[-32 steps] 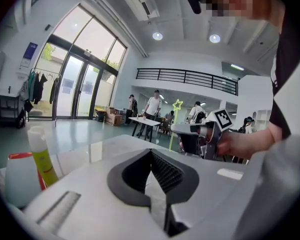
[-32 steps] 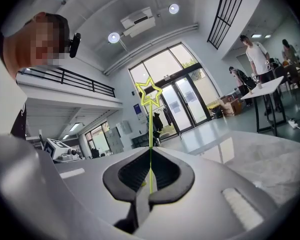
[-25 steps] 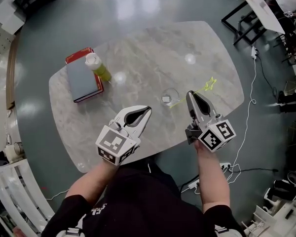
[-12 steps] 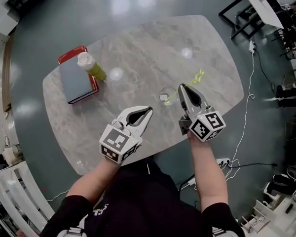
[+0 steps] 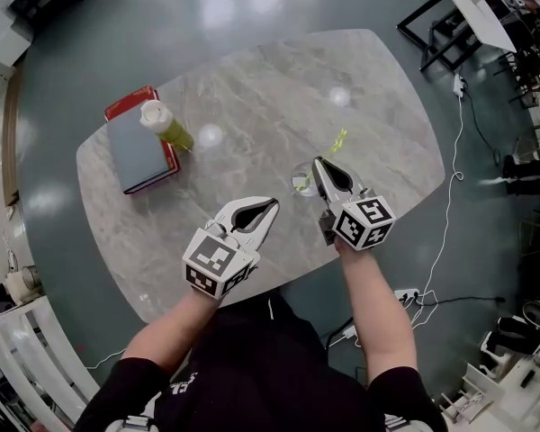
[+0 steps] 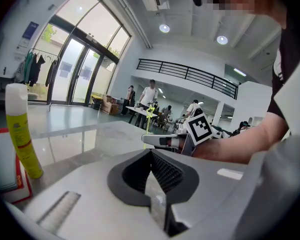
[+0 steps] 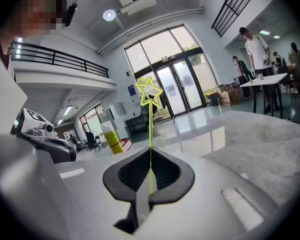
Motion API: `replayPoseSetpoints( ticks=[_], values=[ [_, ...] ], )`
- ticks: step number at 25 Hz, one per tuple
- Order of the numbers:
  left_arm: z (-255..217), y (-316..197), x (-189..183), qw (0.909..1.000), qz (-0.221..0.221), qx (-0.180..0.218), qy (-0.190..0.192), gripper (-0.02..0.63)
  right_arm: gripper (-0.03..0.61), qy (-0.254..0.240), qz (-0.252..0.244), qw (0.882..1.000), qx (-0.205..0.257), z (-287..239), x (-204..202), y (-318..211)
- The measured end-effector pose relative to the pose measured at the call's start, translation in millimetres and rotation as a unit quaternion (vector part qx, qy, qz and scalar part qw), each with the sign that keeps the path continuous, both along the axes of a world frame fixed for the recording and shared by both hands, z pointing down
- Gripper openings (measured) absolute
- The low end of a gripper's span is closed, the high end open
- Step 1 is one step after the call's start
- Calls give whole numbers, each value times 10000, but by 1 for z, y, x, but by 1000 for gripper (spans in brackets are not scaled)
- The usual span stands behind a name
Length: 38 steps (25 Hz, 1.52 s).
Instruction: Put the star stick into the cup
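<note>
My right gripper (image 5: 318, 164) (image 7: 150, 151) is shut on the thin yellow-green star stick (image 5: 335, 143) (image 7: 150, 134). The stick rises from the jaws, with the star (image 7: 149, 92) at its top. In the head view the gripper's tip is at the right rim of the small clear cup (image 5: 301, 180), which stands on the marble table (image 5: 252, 88). My left gripper (image 5: 272, 204) (image 6: 151, 151) hovers near the table's front edge, left of the cup, shut with nothing in it. The left gripper view shows the right gripper (image 6: 166, 141) and the star (image 6: 150, 113) ahead.
At the table's left lies a grey book on a red one (image 5: 137, 147) (image 6: 12, 189). A yellow-green bottle with a white cap (image 5: 166, 124) (image 6: 21, 129) stands beside them. A white cable (image 5: 454, 187) runs over the floor to the right. People and tables are far off.
The right gripper has moved left to the cup with the star stick. The stick lay flat on the table one second ago and now stands up from the jaws. The left gripper has hardly moved.
</note>
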<state>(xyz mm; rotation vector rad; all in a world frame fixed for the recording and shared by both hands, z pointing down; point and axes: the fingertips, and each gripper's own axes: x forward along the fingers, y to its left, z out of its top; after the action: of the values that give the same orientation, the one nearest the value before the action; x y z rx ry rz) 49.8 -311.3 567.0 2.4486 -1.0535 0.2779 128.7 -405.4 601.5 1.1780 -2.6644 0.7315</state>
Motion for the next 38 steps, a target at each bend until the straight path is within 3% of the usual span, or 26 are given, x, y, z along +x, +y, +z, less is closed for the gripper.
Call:
replayPoseSetpoints(
  ticks=[6,13,19,29,38],
  values=[
    [1,2,-1,10000,43,-57,42,3,29,465,-32,9984,-312,25,0,0],
    [2,2,-8,9999,3,-99,93,3,85,487,94,9971,-574,37,8,-1],
    [-1,5,-11,9999,-15,-120,121,3,92,508,129,9969,-591,31,14,0],
    [-28,9,-11,9999,-6,53,109,2,91,348,236,9985,-345,-14,40,28],
    [-73,30,-4,9967,-751,307,-4,3,53,-1,-187,9993,316,-84,84,83]
  ],
)
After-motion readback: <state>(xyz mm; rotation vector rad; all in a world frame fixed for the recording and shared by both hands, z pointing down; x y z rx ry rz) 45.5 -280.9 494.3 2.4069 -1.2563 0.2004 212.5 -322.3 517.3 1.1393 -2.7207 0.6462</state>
